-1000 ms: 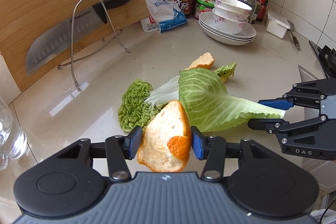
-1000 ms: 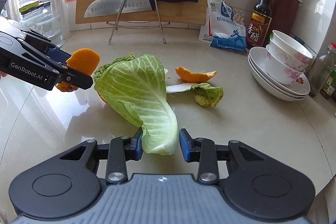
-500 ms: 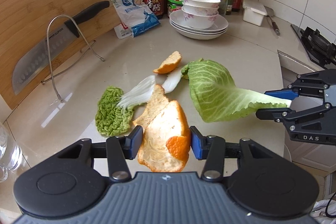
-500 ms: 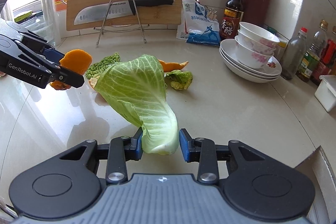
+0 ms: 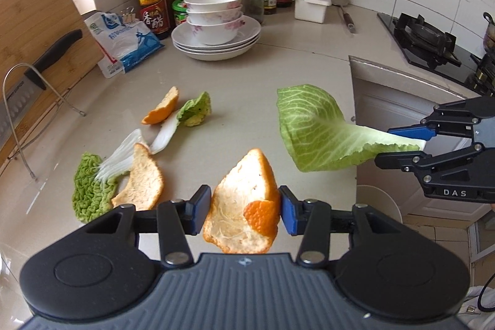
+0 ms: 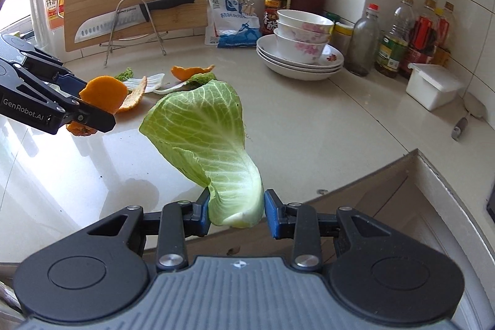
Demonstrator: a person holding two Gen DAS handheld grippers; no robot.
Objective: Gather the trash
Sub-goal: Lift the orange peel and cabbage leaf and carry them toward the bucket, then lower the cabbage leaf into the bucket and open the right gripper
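Carrying two scraps: my left gripper [image 5: 245, 207] is clamped on an orange peel [image 5: 244, 206], bottom centre of its view, pith toward the camera, tip pointing up. My right gripper [image 6: 236, 207] pinches a cabbage leaf [image 6: 204, 132] by its stem; its long axis runs up and away from the fingers, and it hangs clear of the counter [image 6: 309, 119]. Left to collect, centre left in the left view: two more peels [image 5: 140, 178] [image 5: 162, 109], a small leaf [image 5: 196, 112], a frilly leaf [image 5: 88, 184]. No bin visible, so roughly a third done, I reckon.
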